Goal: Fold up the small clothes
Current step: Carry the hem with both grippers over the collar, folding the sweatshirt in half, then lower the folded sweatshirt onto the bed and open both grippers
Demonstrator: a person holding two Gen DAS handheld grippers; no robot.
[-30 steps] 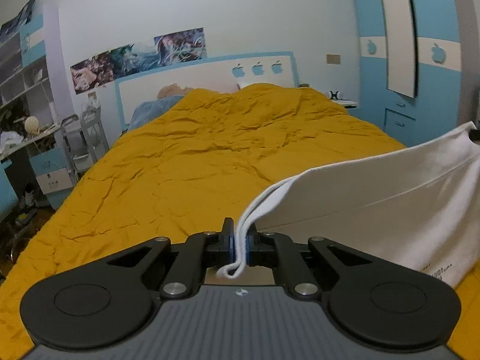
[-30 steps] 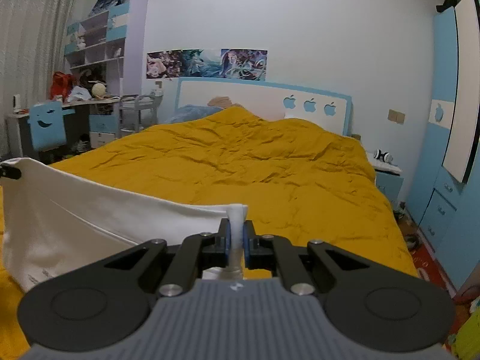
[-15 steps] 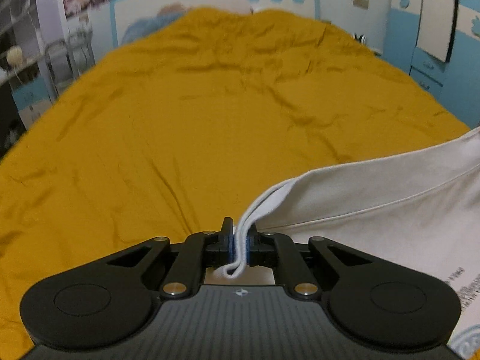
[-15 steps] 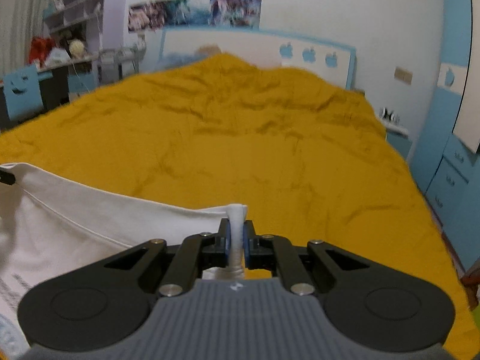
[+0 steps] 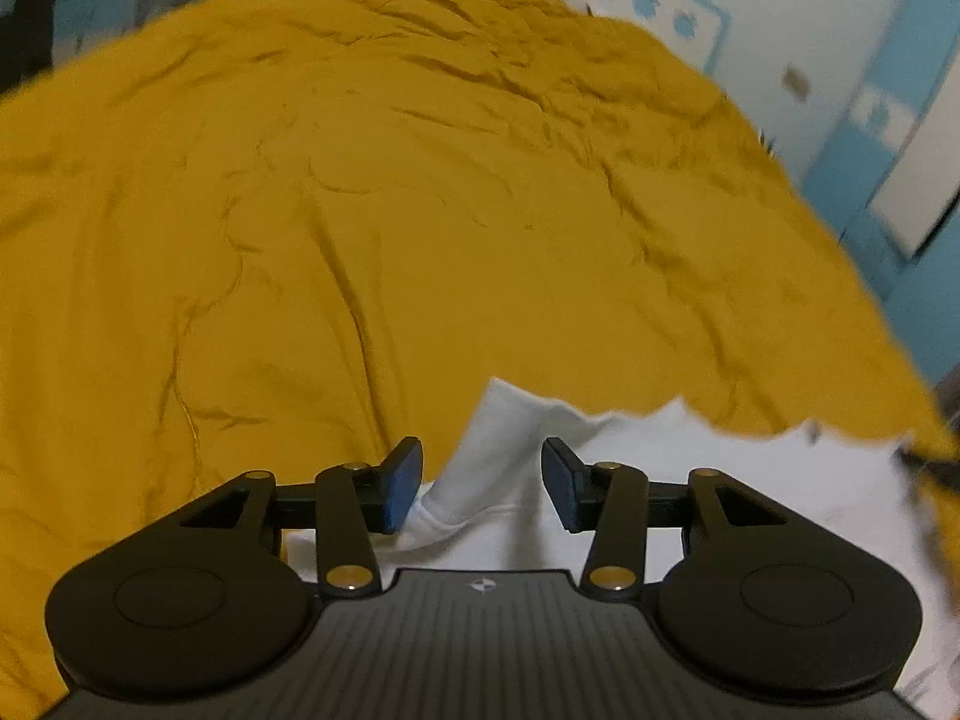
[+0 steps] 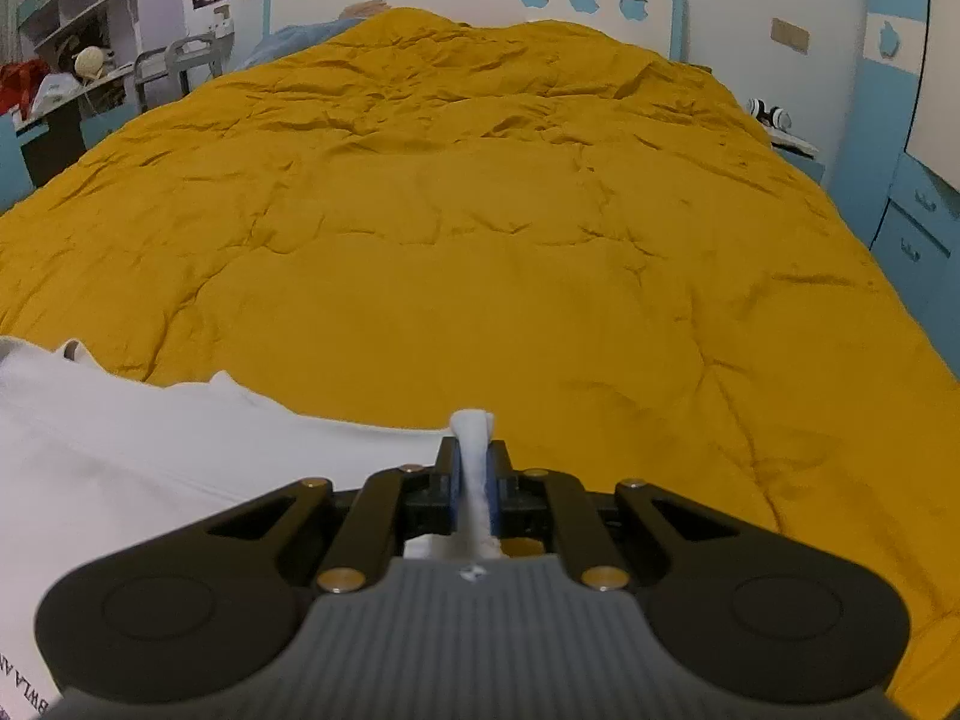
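Observation:
A white garment (image 5: 690,480) lies on the yellow-orange bedspread (image 5: 420,210), close to the near edge. My left gripper (image 5: 482,489) is open, its blue pads apart, with a corner of the white garment lying loose between them. My right gripper (image 6: 474,483) is shut on a bunched edge of the same white garment (image 6: 150,468), which spreads out to the left of it on the bedspread (image 6: 480,210). Black print shows on the garment at the lower left of the right wrist view.
The bed has a white and blue headboard (image 6: 480,0) with apple cut-outs. A desk and shelves (image 6: 54,78) stand left of the bed. Blue cabinets (image 6: 918,228) and a bedside table (image 6: 786,138) stand to the right.
Both grippers came down from holding the garment up in the air to the bedspread. My left gripper opened and let go of its edge. The garment now lies on the bed.

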